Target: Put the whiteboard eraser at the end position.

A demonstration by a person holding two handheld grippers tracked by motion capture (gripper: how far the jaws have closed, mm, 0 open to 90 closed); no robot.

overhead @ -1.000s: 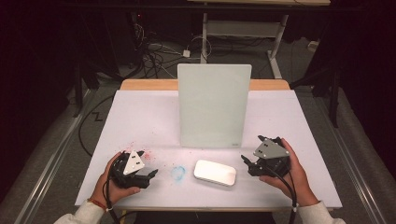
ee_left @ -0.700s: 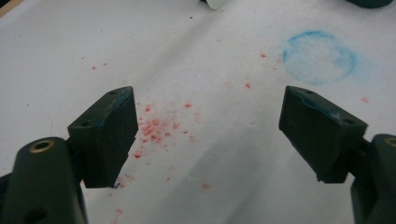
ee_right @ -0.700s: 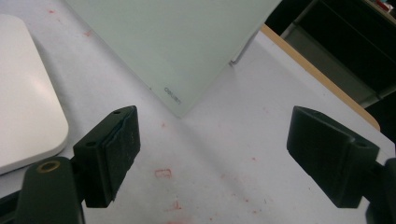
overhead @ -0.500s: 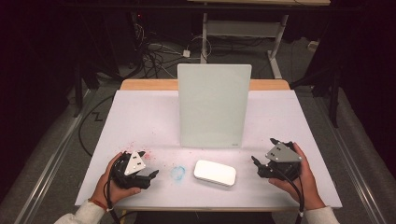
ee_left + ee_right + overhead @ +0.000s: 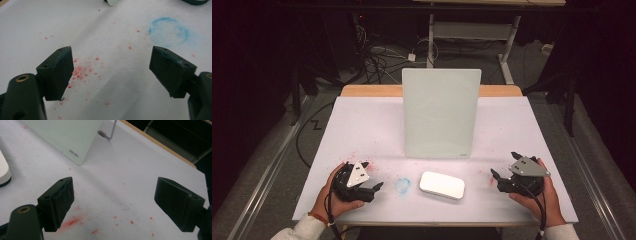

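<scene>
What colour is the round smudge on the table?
The round smudge is blue, clearest in the left gripper view.

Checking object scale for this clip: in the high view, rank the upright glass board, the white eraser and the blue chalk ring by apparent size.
1. glass board, by far the largest.
2. white eraser, clearly smaller, lying flat in front of the board.
3. blue chalk ring, smallest, just left of the eraser.
All three sit at similar depth, so the ranking looks safe.

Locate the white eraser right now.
High view: the white eraser lies flat on the table, near the front edge, just before the upright glass board, right of a blue ring mark.
</scene>
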